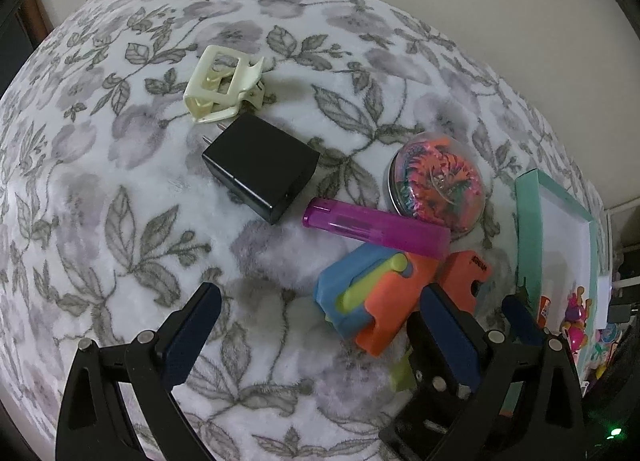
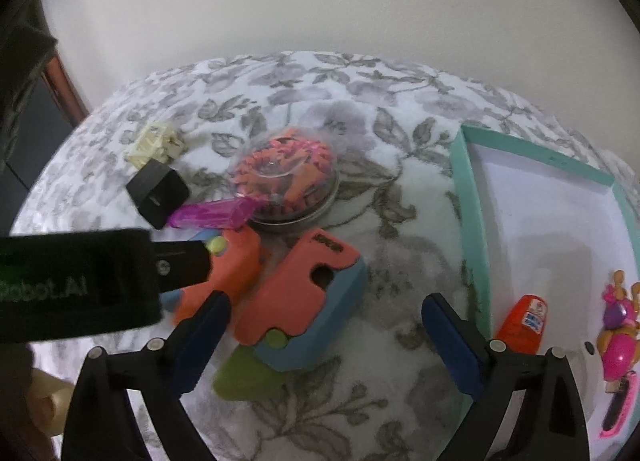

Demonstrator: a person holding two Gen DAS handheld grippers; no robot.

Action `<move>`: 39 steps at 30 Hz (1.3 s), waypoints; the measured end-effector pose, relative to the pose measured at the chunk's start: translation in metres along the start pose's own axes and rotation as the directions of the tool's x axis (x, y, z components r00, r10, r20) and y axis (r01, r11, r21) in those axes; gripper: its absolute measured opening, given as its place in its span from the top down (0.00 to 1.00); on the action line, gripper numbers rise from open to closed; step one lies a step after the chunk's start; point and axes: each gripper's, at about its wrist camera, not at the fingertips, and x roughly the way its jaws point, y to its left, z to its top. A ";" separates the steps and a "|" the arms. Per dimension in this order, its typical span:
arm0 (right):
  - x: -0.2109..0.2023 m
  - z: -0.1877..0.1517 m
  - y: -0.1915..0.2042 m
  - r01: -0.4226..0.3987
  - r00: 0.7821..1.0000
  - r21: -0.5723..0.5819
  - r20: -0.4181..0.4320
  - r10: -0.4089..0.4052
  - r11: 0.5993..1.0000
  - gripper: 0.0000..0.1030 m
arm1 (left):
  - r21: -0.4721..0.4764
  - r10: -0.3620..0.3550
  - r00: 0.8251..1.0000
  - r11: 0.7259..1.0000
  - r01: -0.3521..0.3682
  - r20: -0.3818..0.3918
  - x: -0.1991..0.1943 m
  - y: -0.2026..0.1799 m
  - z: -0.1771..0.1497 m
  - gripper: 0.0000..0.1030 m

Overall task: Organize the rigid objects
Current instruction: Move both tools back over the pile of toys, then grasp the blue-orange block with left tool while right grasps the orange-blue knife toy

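Lying clustered on the floral blanket [image 1: 120, 189], the rigid objects sit just left of a teal-rimmed box [image 2: 470, 197]. Two orange-and-blue toys with lime parts lie side by side: one [image 2: 304, 293] between the right claw's [image 2: 326, 341] fingers, the other [image 1: 372, 297] ahead of the left claw [image 1: 320, 337]. A purple lighter [image 1: 372, 227] rests against the second toy's far edge, beside a clear-domed round case [image 1: 438, 181] of orange and pink pieces. Further left a black charger [image 1: 260, 167] lies just beside a cream hair clip [image 1: 222, 85]. Inside the box, at its near end, lie an orange piece [image 2: 522, 325] and a pink toy [image 2: 620, 341].

Both claws are spread wide and grip nothing. The left claw's body reaches in from the left of the right wrist view, over the second toy.
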 end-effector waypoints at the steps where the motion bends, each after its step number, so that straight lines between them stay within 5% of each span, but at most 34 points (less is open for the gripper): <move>1: 0.002 -0.002 0.002 0.009 1.000 -0.018 -0.010 -0.009 1.000 0.12 | 0.001 0.000 1.000 1.000 0.000 0.000 0.001 -0.002 0.000 0.03; 8: -0.003 -0.003 0.000 0.009 0.999 -0.049 -0.046 -0.011 0.999 0.24 | 0.025 -0.011 1.000 1.000 0.011 0.003 0.003 -0.008 -0.004 0.03; 13: -0.006 -0.002 -0.014 -0.011 0.998 -0.033 -0.060 0.009 0.999 0.43 | 0.078 0.006 1.000 0.997 -0.008 0.017 0.008 -0.021 -0.004 0.08; 16: -0.006 -0.002 -0.017 -0.024 0.998 -0.026 -0.058 0.022 0.999 0.44 | 0.110 0.007 1.000 0.994 -0.008 0.009 0.012 -0.029 -0.007 0.22; 26: -0.004 -0.005 -0.011 -0.005 0.999 -0.060 -0.049 0.002 0.998 0.45 | 0.156 0.022 0.998 0.987 -0.030 0.056 0.025 -0.049 -0.010 0.25; 30: -0.003 -0.007 -0.009 0.006 0.999 -0.069 -0.037 -0.009 0.998 0.45 | 0.174 0.014 0.998 0.984 -0.024 0.059 0.025 -0.063 -0.015 0.36; 39: -0.002 -0.006 -0.007 0.019 1.000 -0.058 -0.004 -0.019 0.998 0.45 | 0.179 0.013 0.999 0.984 -0.019 0.033 0.024 -0.065 -0.012 0.44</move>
